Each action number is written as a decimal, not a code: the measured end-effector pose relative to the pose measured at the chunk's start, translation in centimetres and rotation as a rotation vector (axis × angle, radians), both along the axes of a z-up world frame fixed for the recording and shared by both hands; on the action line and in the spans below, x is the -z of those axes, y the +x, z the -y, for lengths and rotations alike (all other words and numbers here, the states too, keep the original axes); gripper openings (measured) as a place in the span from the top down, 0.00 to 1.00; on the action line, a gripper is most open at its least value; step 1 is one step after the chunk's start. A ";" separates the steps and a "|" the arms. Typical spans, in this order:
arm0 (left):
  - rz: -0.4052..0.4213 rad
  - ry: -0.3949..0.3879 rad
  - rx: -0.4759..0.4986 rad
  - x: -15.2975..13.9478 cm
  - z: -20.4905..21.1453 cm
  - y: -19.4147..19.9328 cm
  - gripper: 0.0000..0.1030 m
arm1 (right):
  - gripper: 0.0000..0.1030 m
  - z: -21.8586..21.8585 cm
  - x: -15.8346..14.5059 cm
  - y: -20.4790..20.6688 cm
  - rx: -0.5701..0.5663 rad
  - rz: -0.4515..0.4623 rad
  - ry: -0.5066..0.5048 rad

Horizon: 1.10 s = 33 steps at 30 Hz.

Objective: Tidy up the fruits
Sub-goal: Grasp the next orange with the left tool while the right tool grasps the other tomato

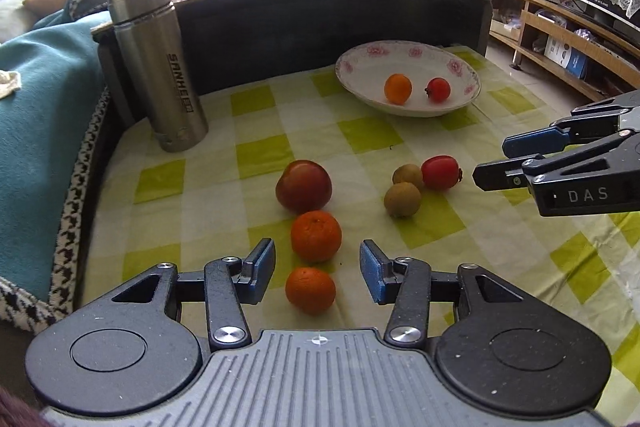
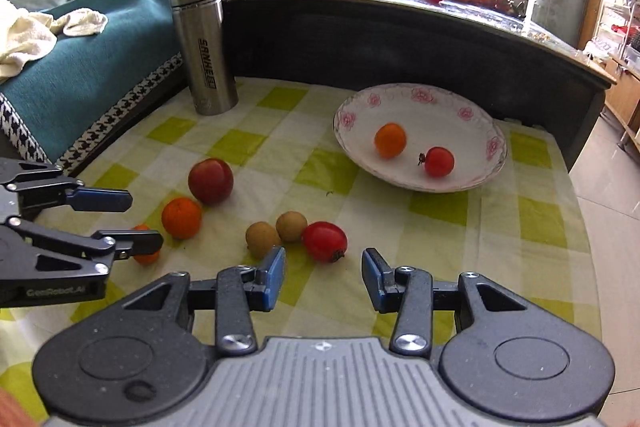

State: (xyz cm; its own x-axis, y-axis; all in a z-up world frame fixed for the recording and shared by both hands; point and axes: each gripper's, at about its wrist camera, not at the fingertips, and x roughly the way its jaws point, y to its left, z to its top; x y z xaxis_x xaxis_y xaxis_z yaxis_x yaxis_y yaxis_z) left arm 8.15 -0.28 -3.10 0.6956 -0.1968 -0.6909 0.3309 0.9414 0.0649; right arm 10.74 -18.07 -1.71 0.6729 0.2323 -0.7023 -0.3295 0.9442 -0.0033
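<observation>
Porcelain, white with pink flowers — plate point(image 2: 472, 183) parked at the far end of the checked cloth point(image 2: 440, 227), evidently meant as the collecting spot. Already holding a small orange point(image 2: 390, 140) and a red fruit point(image 2: 439, 161), apart from each other. Six more left loose on the cloth, nearer the grippers. Apple point(image 1: 303, 185) and two tangerines strung in a line on the left side: middle tangerine point(image 1: 316, 236) just beside the apple, near tangerine point(image 1: 310, 290) closest to the camera. Two brown kiwis point(image 2: 276, 233) touching a red tomato-like fruit point(image 2: 324, 240) in a cluster on the right. Steel flask point(image 1: 160, 67) upright by the sofa edge, out of the working area.

Left gripper point(image 1: 318, 273) spread wide, empty — near tangerine sitting between the pads but not visibly touched; probably lined up for the next grasp. Right gripper point(image 2: 324, 277) likewise spread and empty, hovering just short of the red fruit, nothing pinched.
</observation>
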 end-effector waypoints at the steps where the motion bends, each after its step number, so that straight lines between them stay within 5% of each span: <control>1: -0.014 0.001 -0.004 0.4 -0.1 0.2 0.46 | 0.54 0.0 0.2 0.0 -0.001 -0.003 -0.001; 14: -0.039 0.043 -0.025 2.7 -0.1 0.5 0.46 | 0.54 0.1 1.8 1.4 -0.034 0.009 -0.022; 19: -0.052 0.020 -0.008 2.6 0.1 0.4 0.62 | 0.54 0.2 2.4 2.3 -0.042 0.005 -0.039; 33: -0.050 0.013 0.031 2.8 0.9 0.3 0.62 | 0.55 -1.7 4.5 4.2 -0.131 0.023 -0.095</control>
